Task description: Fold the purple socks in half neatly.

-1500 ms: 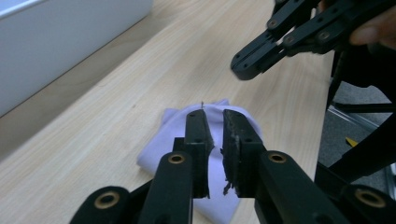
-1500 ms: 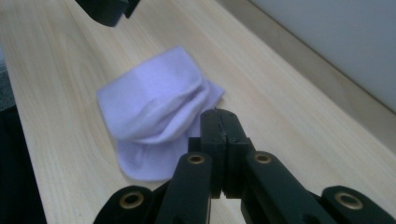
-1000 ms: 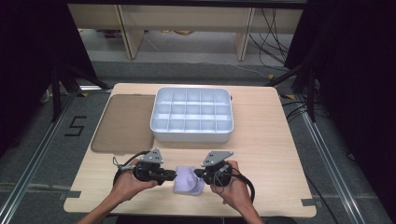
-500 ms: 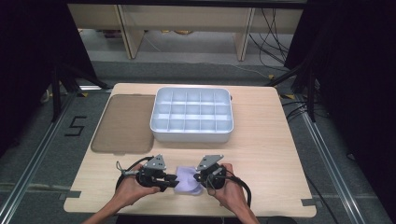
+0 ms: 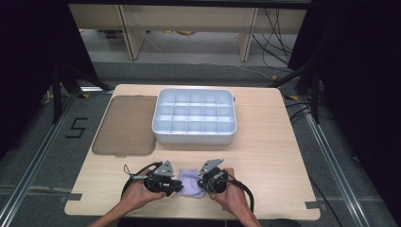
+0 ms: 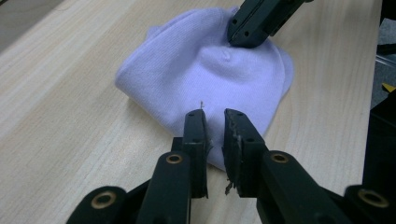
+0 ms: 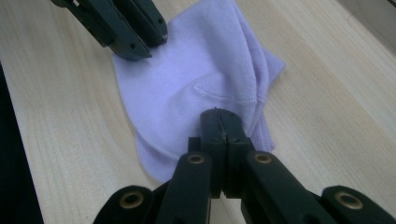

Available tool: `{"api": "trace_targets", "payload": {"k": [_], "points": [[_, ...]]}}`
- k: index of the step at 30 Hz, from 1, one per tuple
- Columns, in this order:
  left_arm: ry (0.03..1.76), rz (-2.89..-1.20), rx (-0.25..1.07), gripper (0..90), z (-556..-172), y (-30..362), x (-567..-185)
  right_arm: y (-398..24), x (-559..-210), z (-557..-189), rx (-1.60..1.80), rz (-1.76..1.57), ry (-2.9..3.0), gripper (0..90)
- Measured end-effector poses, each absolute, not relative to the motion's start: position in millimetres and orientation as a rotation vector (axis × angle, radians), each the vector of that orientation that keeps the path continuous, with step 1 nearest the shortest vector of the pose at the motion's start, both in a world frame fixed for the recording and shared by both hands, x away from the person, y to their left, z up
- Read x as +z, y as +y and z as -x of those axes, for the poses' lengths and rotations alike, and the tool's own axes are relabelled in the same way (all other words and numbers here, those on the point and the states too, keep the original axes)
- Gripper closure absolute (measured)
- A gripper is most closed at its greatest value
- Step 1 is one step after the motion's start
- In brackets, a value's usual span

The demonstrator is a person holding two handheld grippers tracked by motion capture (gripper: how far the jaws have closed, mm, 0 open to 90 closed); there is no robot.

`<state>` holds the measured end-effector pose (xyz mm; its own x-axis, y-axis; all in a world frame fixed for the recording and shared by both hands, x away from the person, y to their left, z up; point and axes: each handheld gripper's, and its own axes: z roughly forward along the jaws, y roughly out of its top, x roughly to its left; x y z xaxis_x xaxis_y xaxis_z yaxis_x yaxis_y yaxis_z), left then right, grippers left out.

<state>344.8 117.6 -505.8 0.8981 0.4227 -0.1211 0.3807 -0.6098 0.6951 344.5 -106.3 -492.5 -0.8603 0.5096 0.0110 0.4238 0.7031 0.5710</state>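
The left gripper (image 6: 214, 122) had its jaws standing a narrow gap apart over the near edge of the lilac cloth (image 6: 205, 77), having just been closing; whether the pads actually pinched any fabric I could not tell. The right gripper (image 7: 219, 122) had its jaws pressed tight together at the opposite edge of the cloth, on a fold of the fabric there (the tips sat right at the stitched hem).

The cloth was a soft, fine-ribbed knit, folded into a rounded, layered bundle, and it lay flat on the table (image 5: 265, 156) at the near edge, between the two grippers. In the high view, the person's hands held the left gripper (image 5: 176, 185) and the right gripper (image 5: 202, 184) on either side of it, with black cables looping back from each.

The table was pale wood with a fine straight grain and rounded corners. Farther back stood a white plastic tray (image 5: 194, 136) divided into a grid of square compartments, and just beside it, on its left, lay a flat brownish translucent lid (image 5: 124, 125). Beyond the table were a grey floor, light wooden shelving and dark curtains at both sides.
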Motion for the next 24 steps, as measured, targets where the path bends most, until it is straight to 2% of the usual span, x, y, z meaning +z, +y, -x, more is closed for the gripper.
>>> {"api": "trace_targets", "payload": {"k": [6,9,13,24], "points": [[0.573,-2.253,0.063,77.6,-348.1,117.2,-496.6,-106.7,-492.4,-343.1,0.884,-0.787,2.761,90.0],[0.588,-2.223,0.117,77.4,-360.7,111.2,-487.3,-106.4,-492.3,-344.0,0.901,-0.767,2.759,90.0],[0.59,-2.236,0.133,78.3,-375.6,105.7,-493.1,-106.3,-493.4,-345.4,0.914,-0.747,2.774,90.0],[0.604,-2.267,0.13,77.4,-377.4,103.4,-503.7,-105.8,-479.9,-345.8,0.969,-0.802,2.71,90.0]]}}
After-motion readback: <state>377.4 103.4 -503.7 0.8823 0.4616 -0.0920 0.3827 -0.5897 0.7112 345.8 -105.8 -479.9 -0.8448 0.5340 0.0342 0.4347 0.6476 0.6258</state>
